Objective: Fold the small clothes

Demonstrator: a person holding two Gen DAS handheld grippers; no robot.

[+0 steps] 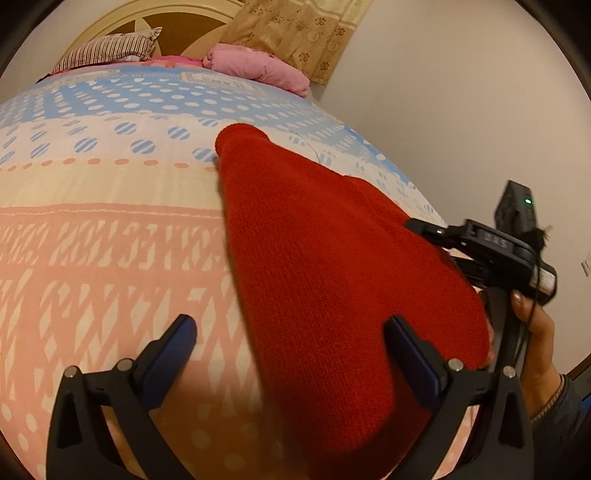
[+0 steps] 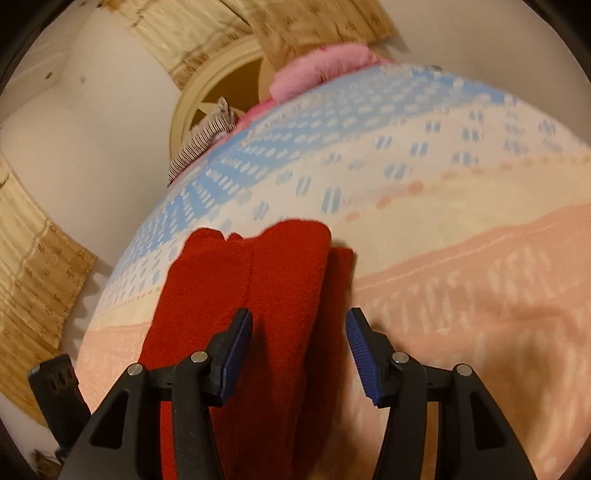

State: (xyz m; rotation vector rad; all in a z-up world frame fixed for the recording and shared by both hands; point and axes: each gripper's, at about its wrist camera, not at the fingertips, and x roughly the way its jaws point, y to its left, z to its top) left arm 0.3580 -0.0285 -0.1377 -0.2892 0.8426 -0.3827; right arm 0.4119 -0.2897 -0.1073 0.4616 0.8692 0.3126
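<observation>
Fingers of the left gripper (image 1: 290, 345) stand wide apart, clamped on nothing; the blue pads (image 1: 173, 354) sit low over the bed. Between and beyond them lies the red knit garment (image 1: 325, 280), a folded strip that passes through the gap between the fingers and runs away from them, narrowing to a rounded end. Whether the right-hand finger touches the cloth cannot be told. Just right of that finger, the right hand (image 1: 535, 332) grips the right gripper's handle, whose body reaches over the garment's right edge.

Fingers of the right gripper (image 2: 299, 350) are likewise apart and hold nothing. The red knit garment (image 2: 258, 295) lies under and ahead of them, mostly beneath the left-hand finger, showing lengthwise folds and a layered far edge.

Bedspread (image 1: 110, 240) carries the garment: pink patterned band nearest the fingers, then cream, then blue with white dots. Farther off rest a pink bundle (image 1: 258, 66) and a striped pillow (image 1: 110, 50) against the headboard (image 1: 184, 22). A patterned curtain (image 1: 295, 33) hangs beyond.
</observation>
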